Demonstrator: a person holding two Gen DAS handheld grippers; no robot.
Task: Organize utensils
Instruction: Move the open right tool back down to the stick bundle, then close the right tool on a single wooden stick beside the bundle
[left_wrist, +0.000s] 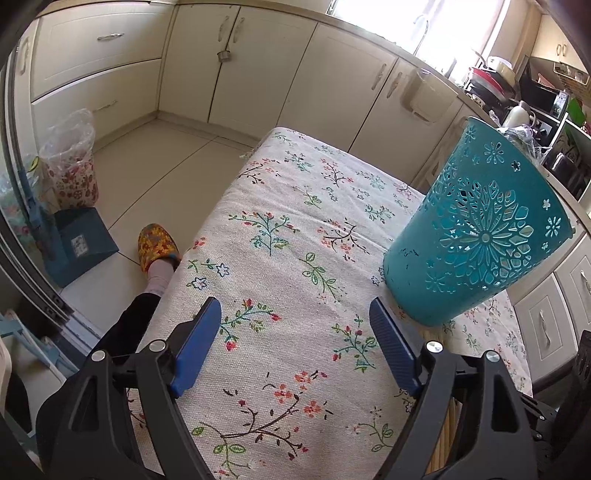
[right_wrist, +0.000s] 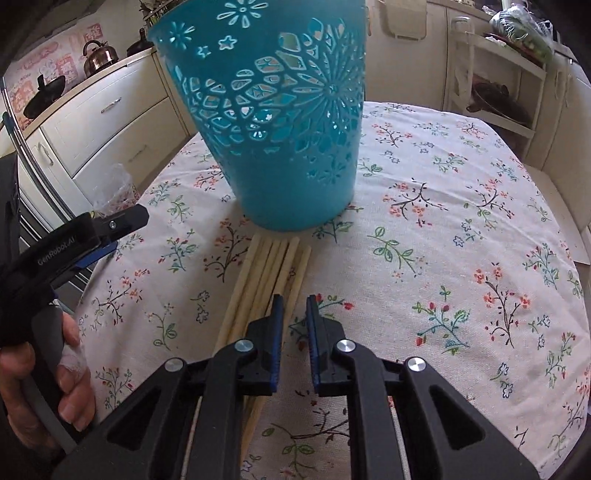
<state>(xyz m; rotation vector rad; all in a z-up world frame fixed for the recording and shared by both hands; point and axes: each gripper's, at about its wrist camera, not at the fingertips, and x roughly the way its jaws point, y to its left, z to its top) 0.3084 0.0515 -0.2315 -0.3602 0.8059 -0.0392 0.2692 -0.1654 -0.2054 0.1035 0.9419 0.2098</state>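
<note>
Two grippers over a floral tablecloth (right_wrist: 443, 229). Far left on the floor, seen from the left wrist: a clear-lined bin (left_wrist: 70, 162) with a red flower print, contents not discernible; just beside it a blue box (left_wrist: 83, 247) with a small label too blurred to read; further right a yellow patterned slipper (left_wrist: 155, 245) by the table edge. Left gripper (left_wrist: 291, 314) spread wide, nothing between its blue pads (left_wrist: 197, 345), hovering above bare cloth. In the right-wrist view, same tool at the left edge, gripped by a hand (right_wrist: 48, 369), with "GenRobot.AI" printed in white on its black body. Centre: a teal basket (right_wrist: 280, 122) standing upright on the cloth, walls pierced with flower and star cut-outs; inside cannot be seen, only light through the holes. Just in front of its base, a bundle of pale wooden chopsticks (right_wrist: 269, 273) lying flat side by side, tips close to the basket, running back under the right gripper (right_wrist: 295, 306). Right gripper narrowed to a slim gap, clasping nothing, left pad directly above the sticks, contact not discernible. Further right, open cloth, then a cream shelf unit (right_wrist: 495, 85) beyond the table. On the left counter, a copper kettle (right_wrist: 99, 55).
</note>
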